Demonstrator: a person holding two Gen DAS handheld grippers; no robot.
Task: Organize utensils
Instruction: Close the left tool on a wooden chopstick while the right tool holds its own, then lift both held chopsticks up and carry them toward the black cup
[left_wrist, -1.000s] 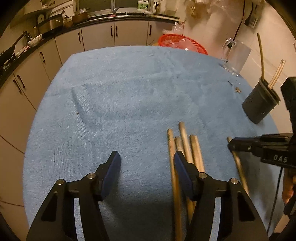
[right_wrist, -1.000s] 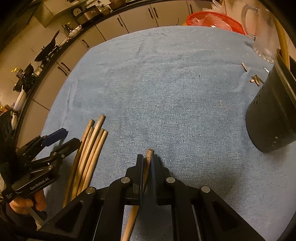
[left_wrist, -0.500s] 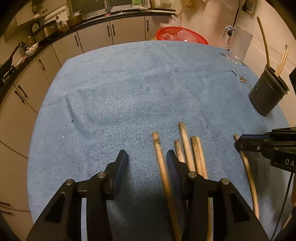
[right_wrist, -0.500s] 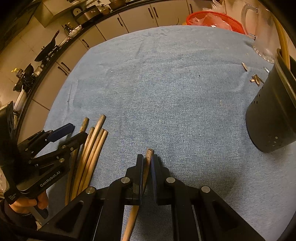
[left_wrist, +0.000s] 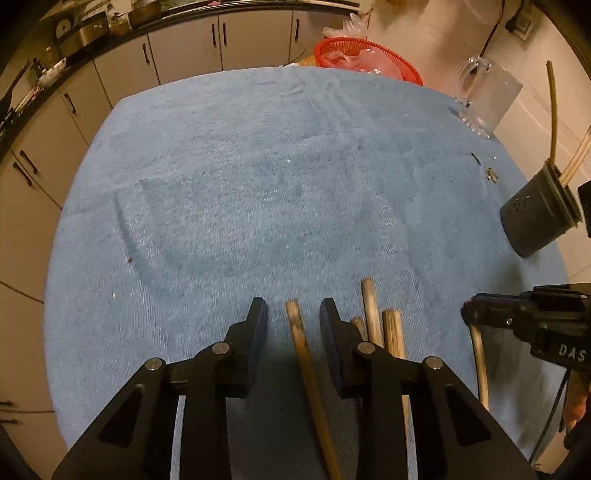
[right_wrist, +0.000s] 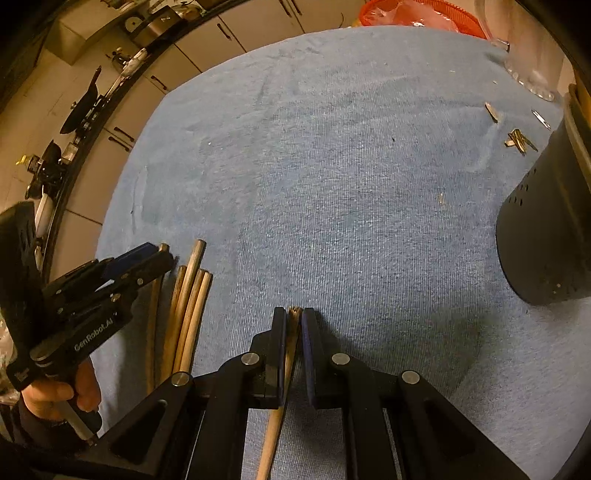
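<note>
Several wooden chopsticks (left_wrist: 373, 314) lie bunched on the blue towel (left_wrist: 258, 184). My left gripper (left_wrist: 292, 308) points down over them, its jaws closing. One darker chopstick (left_wrist: 303, 350) lies between the pads with a gap on each side. In the right wrist view the left gripper (right_wrist: 159, 254) sits at the bundle (right_wrist: 188, 295). My right gripper (right_wrist: 294, 314) is shut on a single chopstick (right_wrist: 275, 435), whose frayed tip shows between the pads. The black perforated holder (right_wrist: 543, 229) stands to the right with a few sticks in it.
A red basket (left_wrist: 365, 59) and a clear glass pitcher (left_wrist: 487, 99) stand at the table's far right edge. Small metal bits (right_wrist: 517, 140) lie on the towel near the holder (left_wrist: 532, 221). Kitchen cabinets run behind the table.
The left gripper's jaws have narrowed and shifted so that one chopstick, parted from the bundle, now lies between them. The right gripper keeps its chopstick and has hardly moved.
</note>
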